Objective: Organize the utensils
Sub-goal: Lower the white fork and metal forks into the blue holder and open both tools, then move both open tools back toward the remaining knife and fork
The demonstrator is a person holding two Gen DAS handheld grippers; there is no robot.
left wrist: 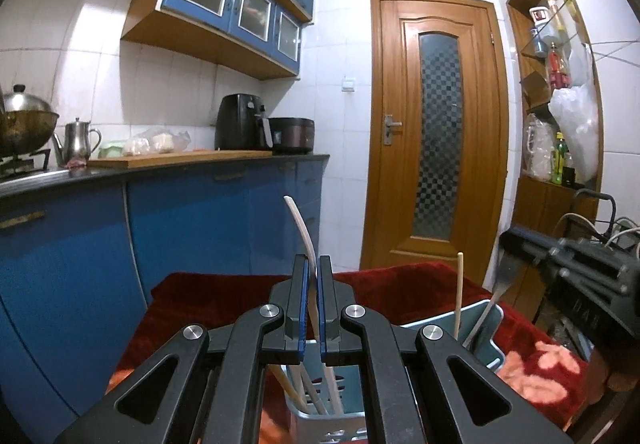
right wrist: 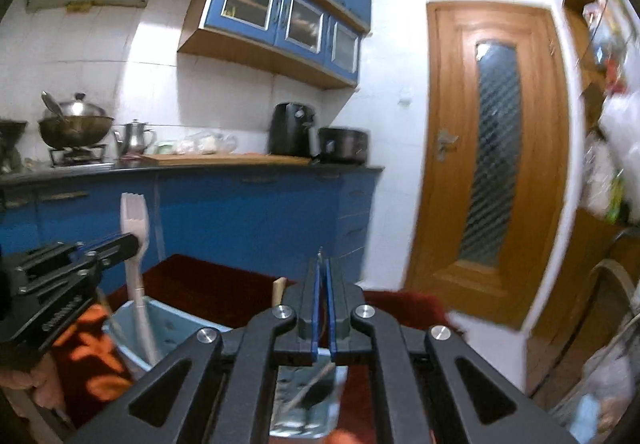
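My left gripper (left wrist: 313, 264) is shut on a white plastic utensil (left wrist: 301, 232), a fork in the right wrist view (right wrist: 135, 228), held upright over the left compartment of a light blue utensil holder (left wrist: 490, 328). Its lower end reaches into the holder (right wrist: 176, 324). Several chopsticks (left wrist: 300, 388) stand in that compartment. My right gripper (right wrist: 322, 268) is shut on a thin metal utensil (right wrist: 320, 255) whose dark lower end (right wrist: 316, 384) hangs into the holder's right compartment. In the left wrist view the right gripper (left wrist: 516, 240) holds that metal utensil (left wrist: 505, 276). A chopstick (left wrist: 459, 292) stands beside it.
The holder stands on a red patterned cloth (left wrist: 224, 300). Blue kitchen cabinets (left wrist: 200, 215) with a counter, cutting board (left wrist: 180, 159), air fryer (left wrist: 240, 121) and wok (right wrist: 76, 127) lie behind. A wooden door (left wrist: 436, 131) and cluttered shelves (left wrist: 560, 83) are to the right.
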